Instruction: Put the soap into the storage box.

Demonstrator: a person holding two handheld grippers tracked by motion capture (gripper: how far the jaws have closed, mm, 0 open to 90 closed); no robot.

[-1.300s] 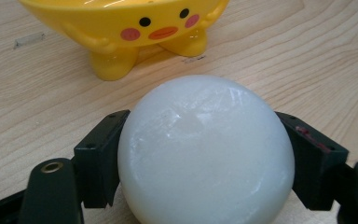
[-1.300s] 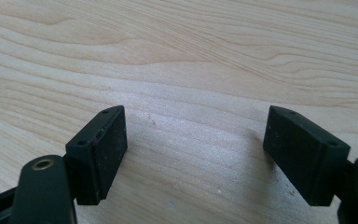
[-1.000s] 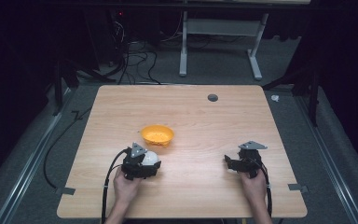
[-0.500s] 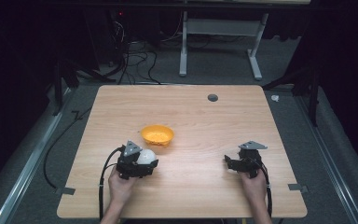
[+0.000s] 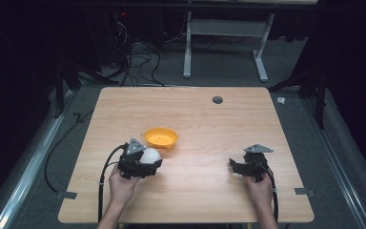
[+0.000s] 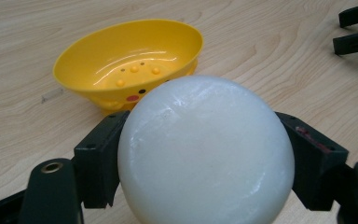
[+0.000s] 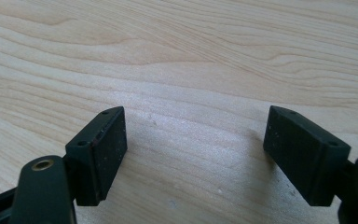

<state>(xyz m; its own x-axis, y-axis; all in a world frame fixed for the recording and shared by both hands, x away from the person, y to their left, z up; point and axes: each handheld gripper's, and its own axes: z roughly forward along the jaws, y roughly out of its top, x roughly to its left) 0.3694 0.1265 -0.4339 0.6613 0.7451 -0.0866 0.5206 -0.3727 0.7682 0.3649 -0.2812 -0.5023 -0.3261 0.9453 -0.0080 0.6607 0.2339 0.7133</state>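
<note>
Our left gripper (image 5: pixel 148 161) has lifted since a second ago, its jaws clamped on the white ball (image 6: pixel 206 151), now up just beside the yellow bowl (image 5: pixel 160 138). Our right gripper (image 7: pixel 193 154) hasn't budged, jaws wide apart with nothing between them. Beneath us the wooden table (image 5: pixel 209 119) shows pale grain; beyond it, a dim room with cables (image 5: pixel 133 62) on the floor.

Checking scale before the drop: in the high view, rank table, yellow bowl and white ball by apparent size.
1. table
2. yellow bowl
3. white ball, held in the left claw; partly hidden, so it may look smaller than it is.
</note>
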